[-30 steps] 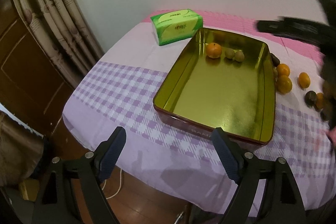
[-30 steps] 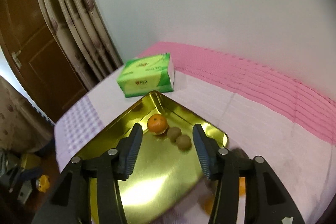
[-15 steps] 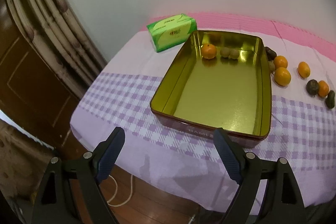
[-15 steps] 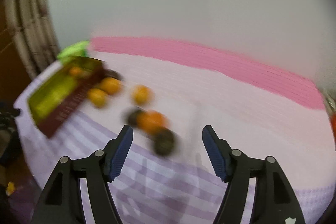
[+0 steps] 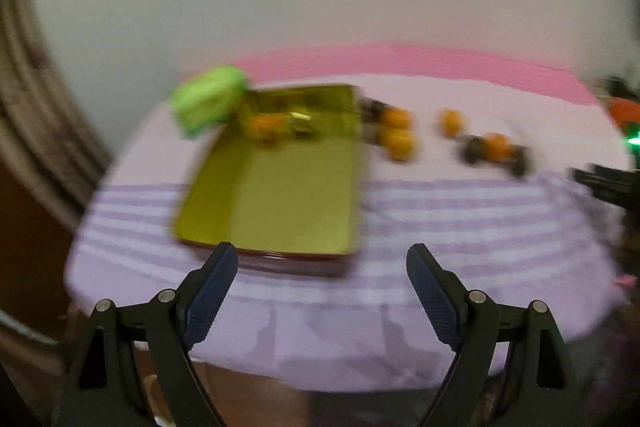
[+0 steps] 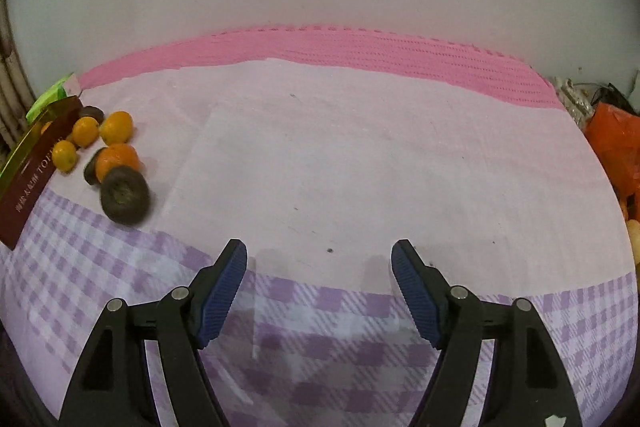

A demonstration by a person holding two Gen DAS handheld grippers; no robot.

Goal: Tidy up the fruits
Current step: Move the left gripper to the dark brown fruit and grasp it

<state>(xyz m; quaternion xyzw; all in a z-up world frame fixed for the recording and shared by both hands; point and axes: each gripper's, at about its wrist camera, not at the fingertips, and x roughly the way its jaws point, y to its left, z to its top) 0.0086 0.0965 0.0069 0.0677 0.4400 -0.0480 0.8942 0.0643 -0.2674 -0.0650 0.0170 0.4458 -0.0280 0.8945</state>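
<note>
A gold tin tray [image 5: 276, 195] lies on the table, blurred in the left wrist view, with an orange [image 5: 264, 125] and small brown fruits at its far end. Several oranges [image 5: 396, 141] and dark fruits [image 5: 476, 149] lie on the cloth to its right. My left gripper [image 5: 322, 259] is open and empty, above the table's near edge. In the right wrist view the tray's red side [image 6: 34, 171] is at the far left, with oranges [image 6: 116, 127] and a dark round fruit [image 6: 124, 195] beside it. My right gripper [image 6: 319, 255] is open and empty over bare cloth.
A green tissue box [image 5: 208, 99] stands behind the tray's far left corner. The cloth is purple check near me and pink at the back [image 6: 360, 47]. An orange bag [image 6: 612, 135] and clutter lie off the table's right side. A wall stands behind.
The left view has swung right and is now motion-blurred. The right gripper has swung right, away from the tray, and now faces bare cloth with the fruits at its far left.
</note>
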